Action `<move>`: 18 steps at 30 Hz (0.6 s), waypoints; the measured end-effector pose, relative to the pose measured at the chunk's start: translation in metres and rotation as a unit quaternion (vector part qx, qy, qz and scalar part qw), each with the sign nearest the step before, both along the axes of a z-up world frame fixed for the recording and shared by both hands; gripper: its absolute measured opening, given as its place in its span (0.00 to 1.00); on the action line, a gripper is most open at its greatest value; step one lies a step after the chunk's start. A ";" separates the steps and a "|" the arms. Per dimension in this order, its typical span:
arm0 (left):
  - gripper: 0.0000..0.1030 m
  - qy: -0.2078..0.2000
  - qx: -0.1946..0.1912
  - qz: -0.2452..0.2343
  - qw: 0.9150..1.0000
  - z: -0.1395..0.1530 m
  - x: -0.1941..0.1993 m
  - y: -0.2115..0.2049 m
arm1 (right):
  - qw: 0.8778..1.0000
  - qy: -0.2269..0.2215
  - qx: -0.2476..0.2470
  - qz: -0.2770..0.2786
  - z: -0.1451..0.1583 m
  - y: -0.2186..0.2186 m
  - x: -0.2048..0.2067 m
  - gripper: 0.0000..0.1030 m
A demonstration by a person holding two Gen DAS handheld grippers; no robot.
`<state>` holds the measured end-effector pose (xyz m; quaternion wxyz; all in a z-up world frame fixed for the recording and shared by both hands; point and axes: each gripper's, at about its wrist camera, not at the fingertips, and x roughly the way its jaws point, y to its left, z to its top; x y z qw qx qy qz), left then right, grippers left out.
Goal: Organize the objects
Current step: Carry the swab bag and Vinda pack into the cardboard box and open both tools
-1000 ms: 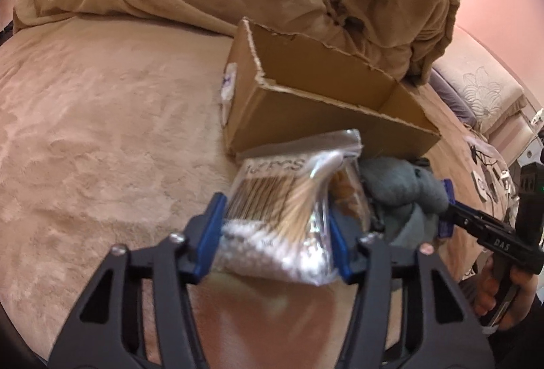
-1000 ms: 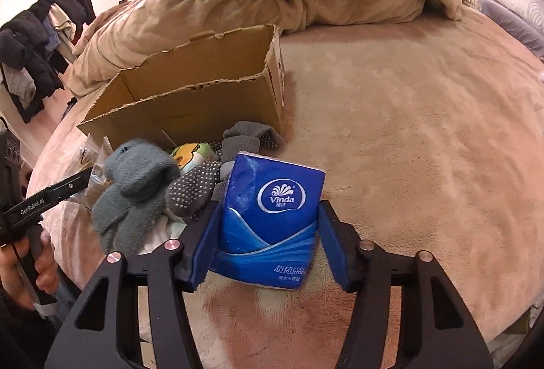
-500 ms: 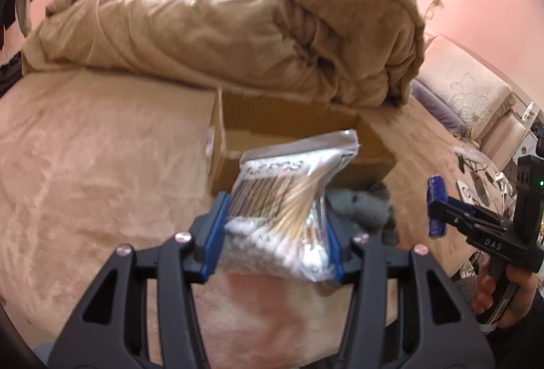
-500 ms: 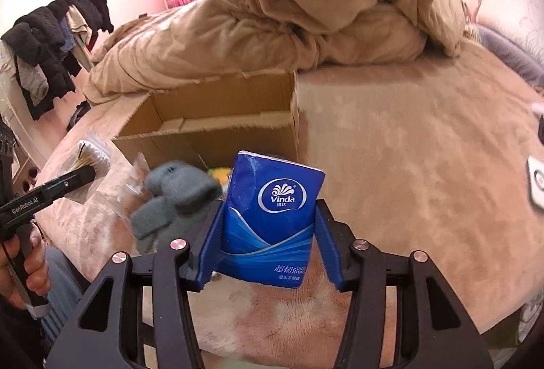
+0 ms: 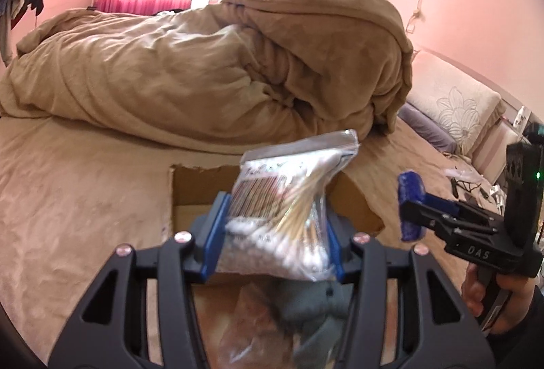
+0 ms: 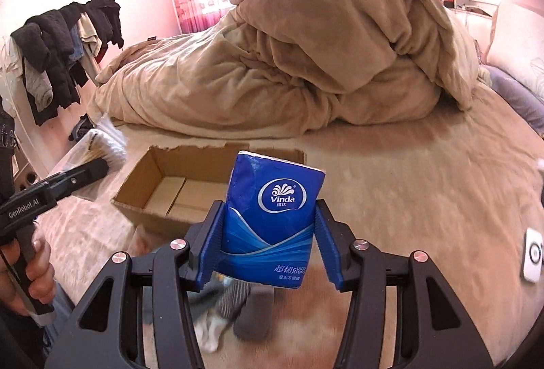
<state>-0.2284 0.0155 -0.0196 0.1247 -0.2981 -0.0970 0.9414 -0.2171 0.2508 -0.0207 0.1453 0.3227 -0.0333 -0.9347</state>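
My left gripper (image 5: 273, 233) is shut on a clear bag of cotton swabs (image 5: 285, 212), held up in the air in front of an open cardboard box (image 5: 190, 188). My right gripper (image 6: 270, 239) is shut on a blue Vinda tissue pack (image 6: 272, 222), held above the bed just before the same box (image 6: 159, 188), which looks empty inside. The right gripper also shows in the left wrist view (image 5: 411, 205) at the right. The left gripper shows in the right wrist view (image 6: 91, 168) with the swab bag (image 6: 102, 144).
Grey socks (image 6: 251, 311) and other small items (image 5: 258, 324) lie on the bed below the grippers. A heaped tan duvet (image 6: 306, 63) fills the far side. A white device (image 6: 532, 255) lies at right. Clothes (image 6: 61, 42) hang at left.
Both grippers have lifted their loads up off the bed and now sit higher over the box; the grey socks dropped below the views.
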 end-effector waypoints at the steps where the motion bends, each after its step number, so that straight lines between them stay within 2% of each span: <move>1: 0.49 -0.001 0.002 -0.003 1.000 -0.003 -0.005 0.004 | 1.000 -0.001 0.000 0.003 -0.001 -0.002 -0.006 0.53; 6: 0.50 -0.026 0.004 -0.007 1.000 -0.024 -0.035 0.021 | 1.000 -0.011 -0.003 0.016 -0.012 -0.012 -0.030 0.53; 14: 0.50 -0.076 0.005 -0.024 0.997 -0.059 -0.059 0.038 | 0.999 -0.045 0.008 0.028 -0.031 -0.022 -0.058 0.53; 18: 0.57 -0.084 -0.007 -0.023 0.996 -0.066 -0.062 0.041 | 0.997 -0.063 0.010 0.035 -0.041 -0.026 -0.067 0.53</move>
